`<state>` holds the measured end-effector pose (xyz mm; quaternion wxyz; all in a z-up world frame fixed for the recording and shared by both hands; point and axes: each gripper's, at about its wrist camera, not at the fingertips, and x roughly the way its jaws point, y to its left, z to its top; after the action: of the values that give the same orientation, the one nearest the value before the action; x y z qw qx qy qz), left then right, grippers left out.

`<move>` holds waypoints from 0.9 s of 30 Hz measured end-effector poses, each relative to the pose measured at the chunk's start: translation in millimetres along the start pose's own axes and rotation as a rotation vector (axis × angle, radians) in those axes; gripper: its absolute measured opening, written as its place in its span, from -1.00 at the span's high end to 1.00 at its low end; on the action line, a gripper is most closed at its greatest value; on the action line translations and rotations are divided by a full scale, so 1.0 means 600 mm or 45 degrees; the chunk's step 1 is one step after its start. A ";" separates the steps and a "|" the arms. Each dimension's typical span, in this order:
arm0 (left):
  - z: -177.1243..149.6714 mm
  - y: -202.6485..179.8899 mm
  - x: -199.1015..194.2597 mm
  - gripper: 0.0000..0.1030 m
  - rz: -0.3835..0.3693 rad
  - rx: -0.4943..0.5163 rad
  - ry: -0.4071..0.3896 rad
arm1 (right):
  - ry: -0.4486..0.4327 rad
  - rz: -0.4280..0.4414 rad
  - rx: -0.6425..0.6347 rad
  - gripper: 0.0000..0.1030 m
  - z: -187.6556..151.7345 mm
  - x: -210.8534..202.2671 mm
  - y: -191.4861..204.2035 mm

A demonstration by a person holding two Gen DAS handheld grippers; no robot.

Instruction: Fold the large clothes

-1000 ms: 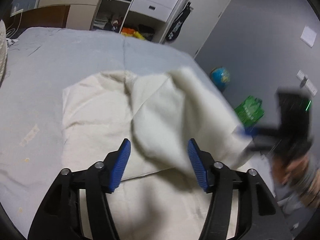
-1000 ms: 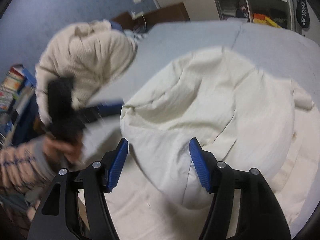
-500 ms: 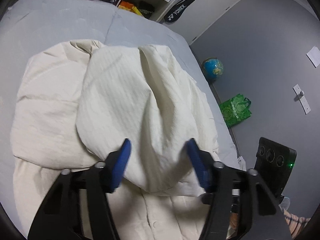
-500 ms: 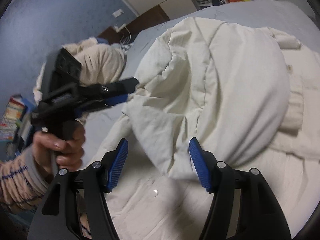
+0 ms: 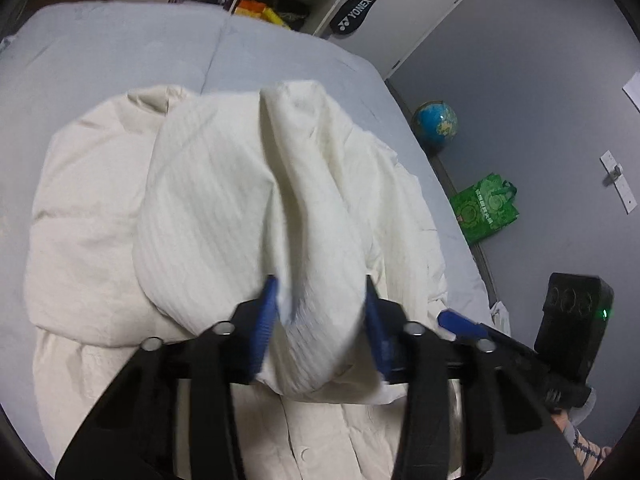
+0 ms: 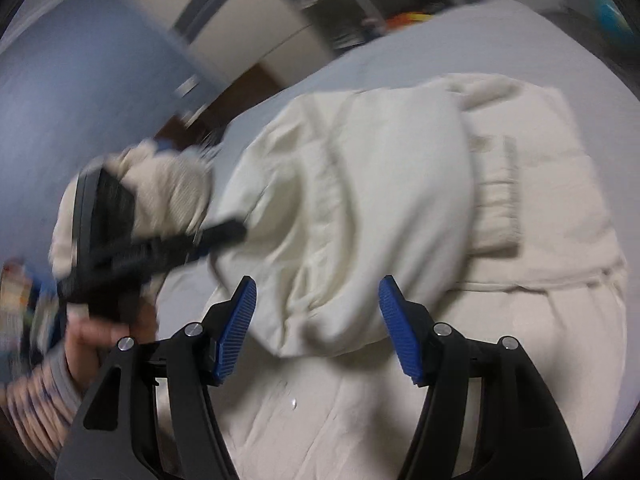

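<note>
Since a moment ago our left gripper (image 5: 320, 316) has begun closing on the sleeve (image 5: 256, 208) folded over the cream coat (image 5: 88, 216) on the bed (image 5: 120, 48) — whether it pinches yet is blurred — while our right gripper (image 6: 318, 330) hangs wide open just above the coat.

The left gripper (image 5: 320, 316) points out over the bed. Its two blue pads (image 5: 267, 320) stand partly closed, with a fold of white cloth between them. In the right view it shows on the left side, blurry, held by a hand (image 6: 100, 340) with a striped sleeve.

The right gripper (image 6: 318, 328) has its blue pads (image 6: 236, 328) wide apart. Nothing is pinched between them. In the left view it shows low on the right, a blue tip (image 5: 460, 322) pointing left.
</note>
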<state>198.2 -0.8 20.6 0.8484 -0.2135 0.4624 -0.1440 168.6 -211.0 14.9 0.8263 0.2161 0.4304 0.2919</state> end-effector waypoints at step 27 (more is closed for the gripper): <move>-0.101 0.090 0.030 0.70 -0.201 -0.230 -0.064 | -0.104 0.251 0.345 0.84 -0.075 0.055 -0.090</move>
<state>159.1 24.1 -48.6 0.8231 -0.3285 0.4337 -0.1628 162.1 -223.5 -61.4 0.7739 0.3783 0.4086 0.3017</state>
